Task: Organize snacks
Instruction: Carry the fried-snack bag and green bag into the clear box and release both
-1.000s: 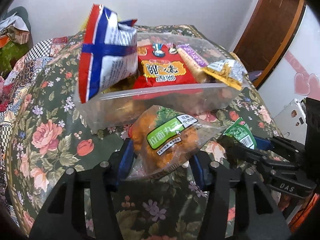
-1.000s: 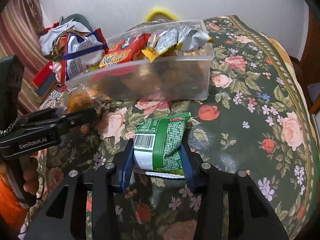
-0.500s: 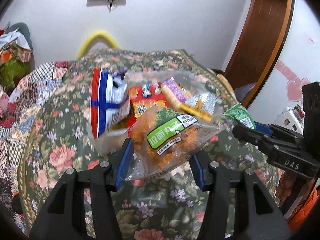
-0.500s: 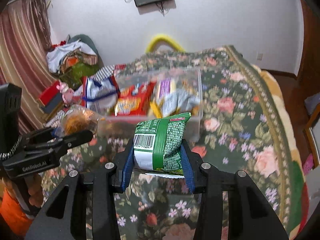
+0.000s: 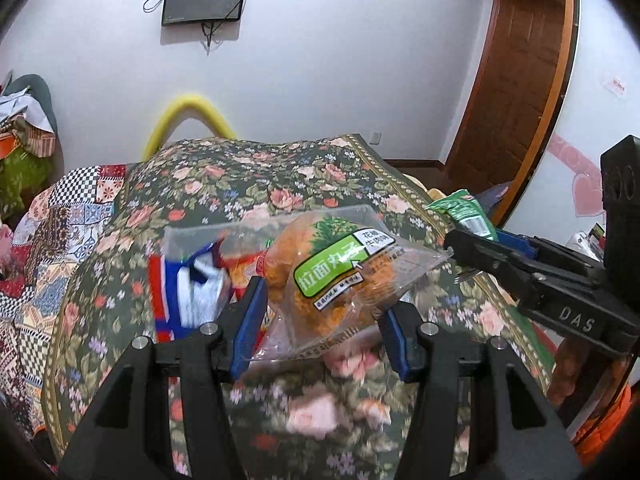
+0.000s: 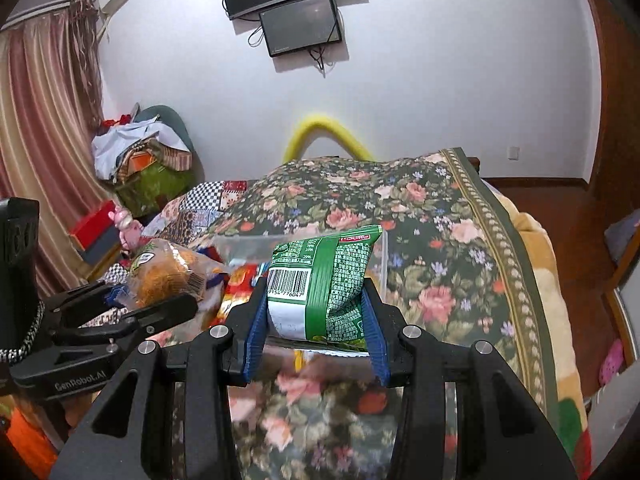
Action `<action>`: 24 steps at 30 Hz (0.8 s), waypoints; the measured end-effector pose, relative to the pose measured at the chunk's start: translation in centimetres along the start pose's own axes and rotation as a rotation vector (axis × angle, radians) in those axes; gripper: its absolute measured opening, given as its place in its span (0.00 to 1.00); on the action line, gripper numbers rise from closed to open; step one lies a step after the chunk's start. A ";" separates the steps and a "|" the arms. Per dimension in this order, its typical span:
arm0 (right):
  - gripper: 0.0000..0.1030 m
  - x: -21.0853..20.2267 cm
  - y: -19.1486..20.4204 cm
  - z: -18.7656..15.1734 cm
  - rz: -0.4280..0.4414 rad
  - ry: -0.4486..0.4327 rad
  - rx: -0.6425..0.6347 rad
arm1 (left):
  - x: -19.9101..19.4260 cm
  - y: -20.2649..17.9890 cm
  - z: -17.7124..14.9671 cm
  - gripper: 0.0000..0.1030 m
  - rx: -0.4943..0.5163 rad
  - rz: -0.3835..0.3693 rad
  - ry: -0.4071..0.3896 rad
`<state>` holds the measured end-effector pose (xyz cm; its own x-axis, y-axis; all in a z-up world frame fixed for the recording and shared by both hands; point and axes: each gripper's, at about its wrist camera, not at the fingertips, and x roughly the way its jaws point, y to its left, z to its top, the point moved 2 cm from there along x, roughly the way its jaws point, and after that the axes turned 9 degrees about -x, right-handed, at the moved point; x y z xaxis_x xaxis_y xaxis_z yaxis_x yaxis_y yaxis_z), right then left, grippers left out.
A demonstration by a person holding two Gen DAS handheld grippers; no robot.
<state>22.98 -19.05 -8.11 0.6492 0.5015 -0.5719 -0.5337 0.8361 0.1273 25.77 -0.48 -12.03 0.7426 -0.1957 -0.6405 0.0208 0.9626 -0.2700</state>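
So the left claw (image 5: 324,320) is clamped on a clear bag (image 5: 340,276) stuffed with orange crunchy balls, with a big green label in white Chinese characters and a crimped seal along the bottom edge. The bag sits right between the blue pads (image 5: 250,324), tilted, its top corner poking out up and to the right past the tips. The right claw (image 6: 316,328) is squeezing a green pack (image 6: 324,284), glossy and puffy, back side facing the camera: white barcode panel on the left, tiny white print everywhere else, small red logo at the top edge. It stands upright between the pads, pinched low down so most of it sticks up above the tips. Both bags are up in the air, off the floral bedspread (image 6: 452,248). Just beyond and below each claw is the clear bin (image 5: 188,236), already holding a red, white and blue bag (image 5: 192,292) and some red packs, a bit blurred. From the left camera, the right claw with its green pack shows off to the right of the orange bag.
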 end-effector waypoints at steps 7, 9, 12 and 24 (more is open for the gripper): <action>0.39 2.8 -1.5 0.9 0.013 0.011 0.052 | 3.8 0.1 1.8 0.52 -0.024 0.019 0.015; 0.39 3.6 -1.9 1.1 0.016 0.019 0.064 | 4.6 0.3 2.1 0.52 -0.030 0.026 0.019; 0.39 4.7 -2.2 1.4 0.015 0.033 0.059 | 6.1 0.5 2.5 0.52 -0.038 0.050 0.023; 0.39 8.8 -3.1 1.7 0.056 0.111 0.047 | 8.7 1.0 2.8 0.53 -0.031 0.115 0.034</action>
<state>31.30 -16.81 -12.17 0.5534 0.5220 -0.6490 -0.5398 0.8182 0.1978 34.10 -0.66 -15.86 0.7159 -0.0913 -0.6922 -0.0838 0.9730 -0.2150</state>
